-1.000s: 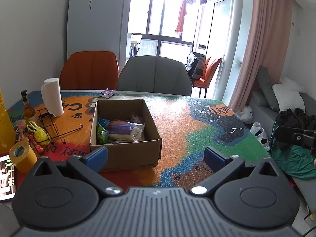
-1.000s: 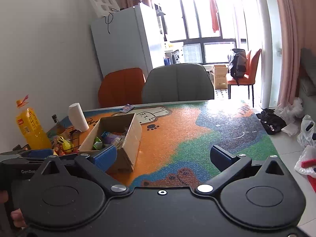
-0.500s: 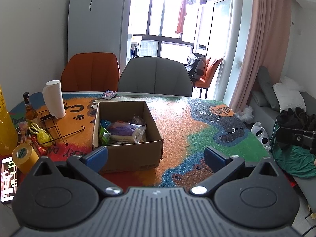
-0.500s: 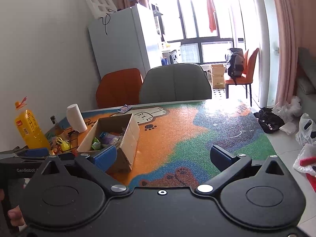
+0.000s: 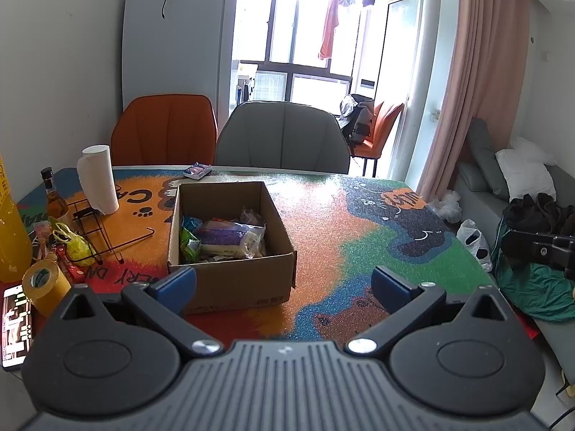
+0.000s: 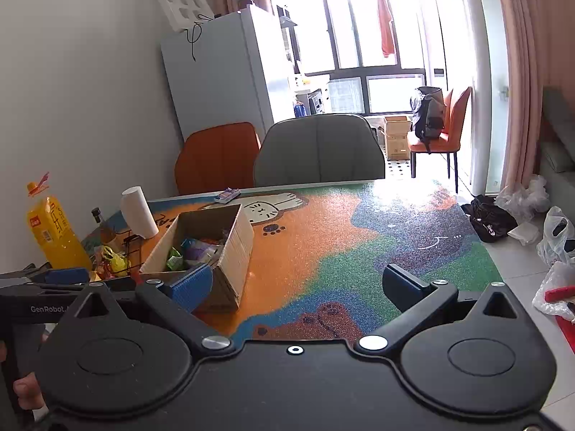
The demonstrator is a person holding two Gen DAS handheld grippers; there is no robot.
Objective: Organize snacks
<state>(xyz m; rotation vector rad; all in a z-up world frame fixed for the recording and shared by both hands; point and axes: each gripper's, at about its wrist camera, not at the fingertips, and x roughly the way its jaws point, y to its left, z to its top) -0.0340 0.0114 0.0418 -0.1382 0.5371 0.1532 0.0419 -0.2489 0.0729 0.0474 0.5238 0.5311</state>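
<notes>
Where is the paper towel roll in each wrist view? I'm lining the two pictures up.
Left wrist: paper towel roll at left, left of the cardboard box.
Right wrist: roll at left, beyond the box.
Shared landmark: grey chair.

Patterned table [image 5: 323,215] bears cardboard box [image 5: 230,280] (open-topped); paper roll [image 5: 97,179].
</notes>
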